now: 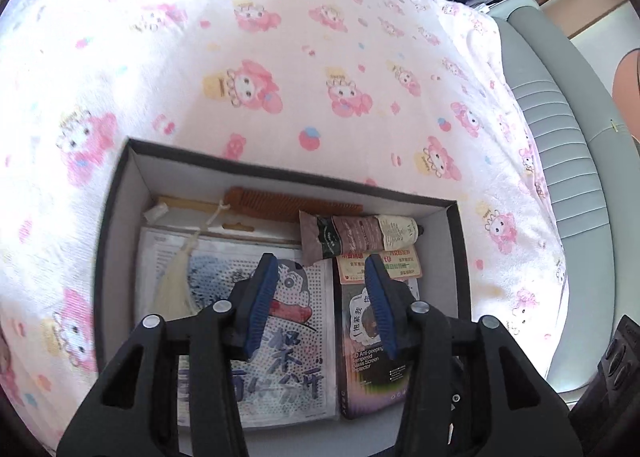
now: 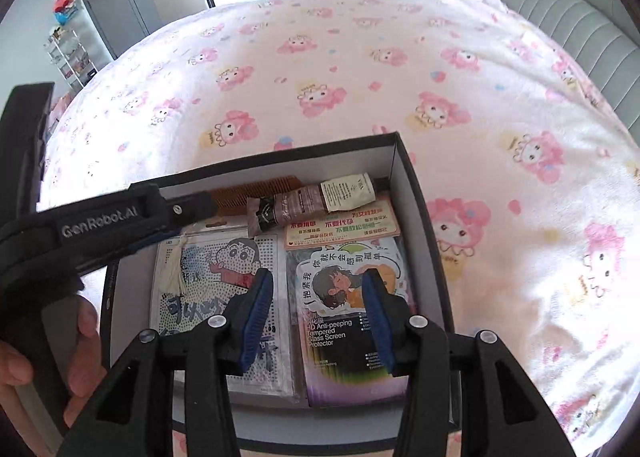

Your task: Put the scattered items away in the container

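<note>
On the bed, one box holds one comb, one tube, one bead kit, one screen protector; left claw and right claw both gape, empty.

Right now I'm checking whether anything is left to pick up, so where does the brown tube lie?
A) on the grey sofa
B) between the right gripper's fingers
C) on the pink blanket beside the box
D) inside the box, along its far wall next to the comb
D: the brown tube lies inside the box at its far wall, beside the comb.
</note>
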